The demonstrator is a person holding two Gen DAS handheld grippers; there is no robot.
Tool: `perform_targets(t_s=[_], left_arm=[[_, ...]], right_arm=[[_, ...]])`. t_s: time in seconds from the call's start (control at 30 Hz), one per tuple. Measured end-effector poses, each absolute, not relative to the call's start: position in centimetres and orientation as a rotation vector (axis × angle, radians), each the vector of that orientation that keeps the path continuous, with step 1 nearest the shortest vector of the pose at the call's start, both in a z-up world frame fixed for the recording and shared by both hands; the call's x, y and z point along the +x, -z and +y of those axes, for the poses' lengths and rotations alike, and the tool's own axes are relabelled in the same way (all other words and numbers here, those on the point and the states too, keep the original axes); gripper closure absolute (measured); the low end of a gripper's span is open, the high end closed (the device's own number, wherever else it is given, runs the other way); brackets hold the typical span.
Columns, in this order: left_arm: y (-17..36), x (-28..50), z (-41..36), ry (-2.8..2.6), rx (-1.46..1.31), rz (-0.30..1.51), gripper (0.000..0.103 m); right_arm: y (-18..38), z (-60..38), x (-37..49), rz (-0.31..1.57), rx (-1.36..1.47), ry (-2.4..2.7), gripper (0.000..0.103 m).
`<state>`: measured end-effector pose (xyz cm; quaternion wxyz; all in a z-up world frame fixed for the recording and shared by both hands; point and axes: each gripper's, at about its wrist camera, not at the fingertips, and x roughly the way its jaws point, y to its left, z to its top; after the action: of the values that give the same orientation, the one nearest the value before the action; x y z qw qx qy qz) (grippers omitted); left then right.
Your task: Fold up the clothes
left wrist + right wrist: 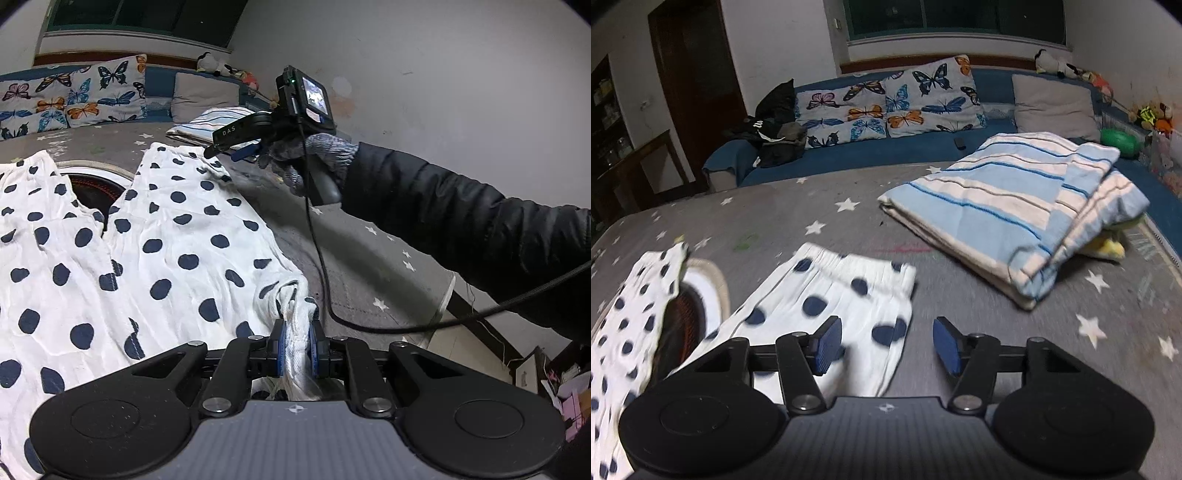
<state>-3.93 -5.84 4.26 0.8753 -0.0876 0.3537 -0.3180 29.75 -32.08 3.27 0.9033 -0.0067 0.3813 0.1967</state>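
Left tongs [297, 349] pinching dotted garment [147, 236] (bunched), right tongs [888, 345] spread

A grey cover with white stars [849, 229] is spread over the flat surface. On it lies a white garment with dark blue dots [155, 236], spread out wide, its two legs [827, 295] running away towards the sofa. Between the legs a round white-rimmed thing [701, 295] shows. Further back, well apart, rests a folded blue-and-white striped blanket [1015, 206]
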Motion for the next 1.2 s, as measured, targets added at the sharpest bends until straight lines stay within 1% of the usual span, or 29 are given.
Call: perform_targets(t_s=[0.23,0.3,0.33,0.37,0.43,0.47,0.57,0.83,1.03,1.2], left_arm=[[-4.2,-3.7,-5.1,0.660,-0.211,0.736,0.089],[-4.1,-3.8,-5.1,0.660,-0.216,0.735,0.089],[-4.1,-3.8,-5.0,0.660,-0.218,0.734,0.089],[-4.2,-3.9,-5.0,0.660,-0.219,0.732,0.089],[-4.2,-4.0,-4.9,0.657,-0.222,0.725,0.089],[-4.3,-4.2,-4.8,0.654,-0.223,0.720,0.089],[-4.6,-4.9,-4.5,0.646,-0.232,0.704,0.090],[-5.8,-6.9,-2.1,0.622,-0.292,0.644,0.092],[-6.5,-9.1,0.8,0.581,-0.353,0.585,0.092],[-6.6,-11.3,3.2,0.541,-0.397,0.544,0.092]], right_arm=[[-1.9,-31.2,31.9,0.806,-0.028,-0.406,0.057],[-1.7,-31.0,32.0,0.797,-0.040,-0.405,0.063],[-1.7,-30.9,32.0,0.795,-0.039,-0.405,0.071],[-1.7,-30.9,32.1,0.793,-0.038,-0.406,0.083],[-1.8,-31.1,32.3,0.798,-0.011,-0.405,0.093],[-1.9,-31.2,32.3,0.795,-0.004,-0.398,0.095],[-2.5,-31.4,32.2,0.774,0.004,-0.372,0.098],[-7.3,-30.1,31.5,0.708,-0.013,-0.357,0.099],[-11.1,-25.9,30.8,0.658,-0.067,-0.386,0.099],[-12.7,-20.6,30.2,0.627,-0.110,-0.422,0.100]])
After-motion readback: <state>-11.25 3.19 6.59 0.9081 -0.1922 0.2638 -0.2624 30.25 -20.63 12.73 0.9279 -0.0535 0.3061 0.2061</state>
